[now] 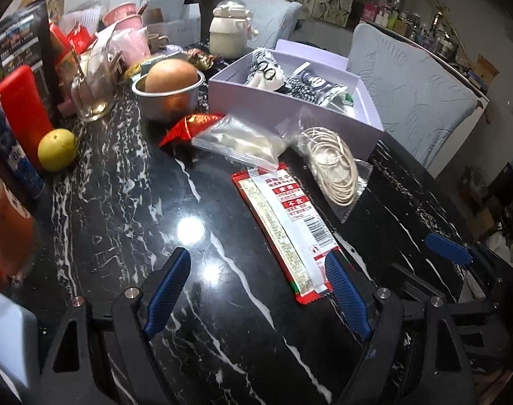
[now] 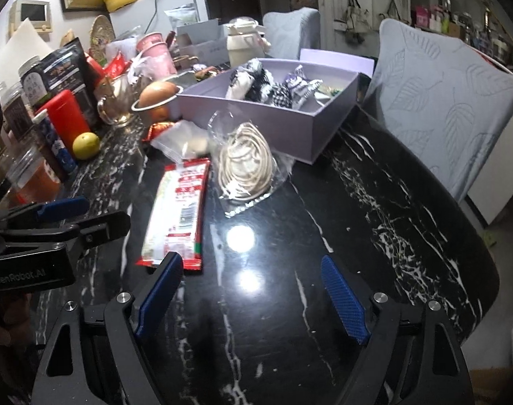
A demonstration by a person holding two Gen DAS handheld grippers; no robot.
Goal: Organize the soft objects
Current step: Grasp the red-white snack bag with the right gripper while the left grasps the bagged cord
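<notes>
**Kid:** Where is the snack packet (image 1: pixel 283 233)?

**Helper:** It lies flat on the black marble table (image 1: pixel 128 202), just in front of both tongs. Its long side runs from near us up toward the purple box (image 1: pixel 290 101).

**Kid:** Which tongs are closer?

**Helper:** The left gripper (image 1: pixel 258 295), I think. The packet's near end sits right by its right-hand finger. The right gripper (image 2: pixel 253 298) has the same end just by its left-hand finger, so the packet lies between the two tools.

**Kid:** Are they holding anything?

**Helper:** No. Both stand wide open with nothing between the blue pads.

**Kid:** What does the packet look like?

**Helper:** Long, thin and flat. Red edges, a white middle, small print and a barcode. It looks soft and crinkly. A bag of coiled cord (image 1: pixel 330 165) and a clear bag (image 1: pixel 243 141) lie just past it.
</notes>
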